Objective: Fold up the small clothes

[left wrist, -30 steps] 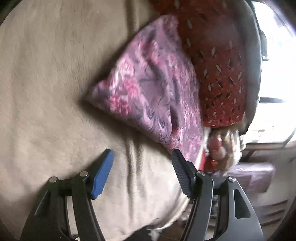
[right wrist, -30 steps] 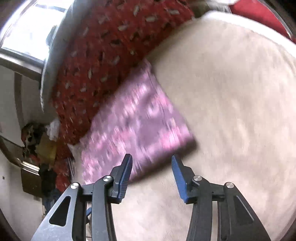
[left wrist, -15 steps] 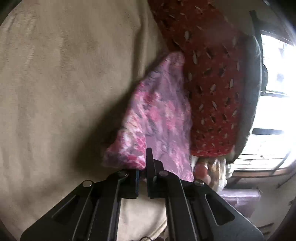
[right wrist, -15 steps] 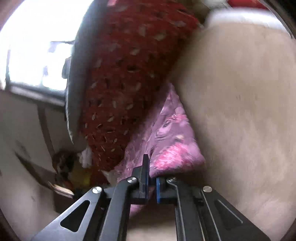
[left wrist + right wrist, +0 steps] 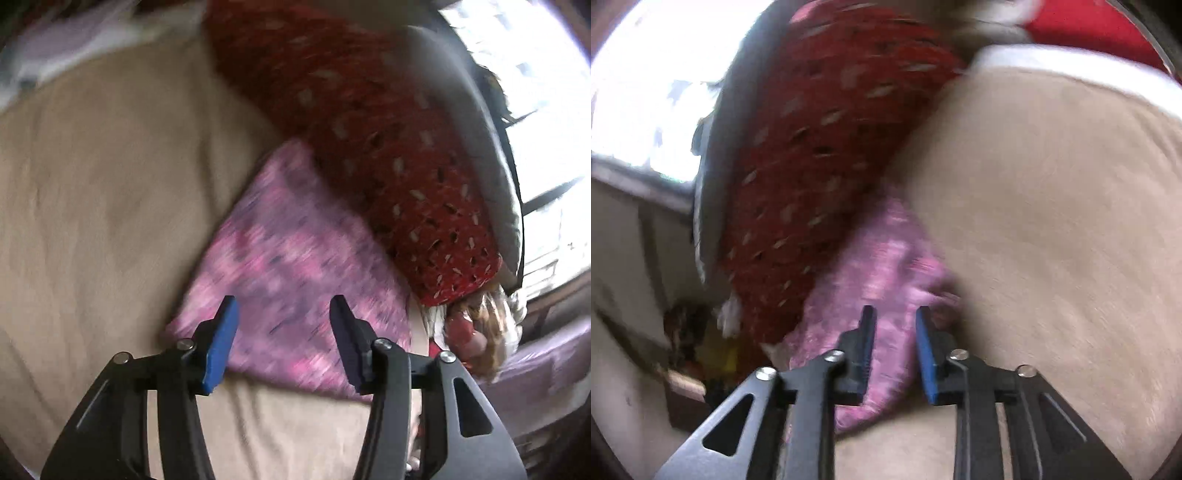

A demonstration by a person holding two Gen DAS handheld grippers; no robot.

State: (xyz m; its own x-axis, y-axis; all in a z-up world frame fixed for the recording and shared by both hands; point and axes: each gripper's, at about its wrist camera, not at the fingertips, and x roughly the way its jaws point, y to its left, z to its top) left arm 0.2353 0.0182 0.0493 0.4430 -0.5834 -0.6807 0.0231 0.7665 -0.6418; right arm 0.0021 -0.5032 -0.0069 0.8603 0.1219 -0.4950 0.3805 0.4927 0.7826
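Left wrist view: left tool [image 5: 282, 334] jaws apart, just been opening, nothing pinched between them. Blue pad on one finger, dark ribbed pad on the other. Below and beyond the fingertips lies the pink-purple patterned garment [image 5: 291, 266], folded into a roughly flat wedge on the beige blanket [image 5: 103, 177]. The pads sit above the garment's near edge, not pressing on it. Garment's far side tucks against a red patterned cushion [image 5: 373, 140] that runs diagonally across the top right. Grey padded edge [image 5: 476, 133] behind the cushion, bright window [image 5: 546, 92] beyond that. Bottom right, past the bed edge, a blurred heap of reddish and pale stuff [image 5: 476, 332]; cannot tell what it is. Frame has motion blur.

Right wrist view: right tool [image 5: 895, 317] jaws narrowly apart, just been opening. The same garment [image 5: 882, 266] shows in the gap and beyond it, its near corner under the fingers; pads do not look clamped on the cloth, though blur makes contact hard to judge. Garment sits in the seam between red cushion [image 5: 820, 155] on the left and beige blanket [image 5: 1052, 221] on the right. Window glare [image 5: 653, 74] top left. White band and a red patch [image 5: 1089, 22] at top right edge. Dark clutter [image 5: 687, 332] low left, off the bed, indistinct.
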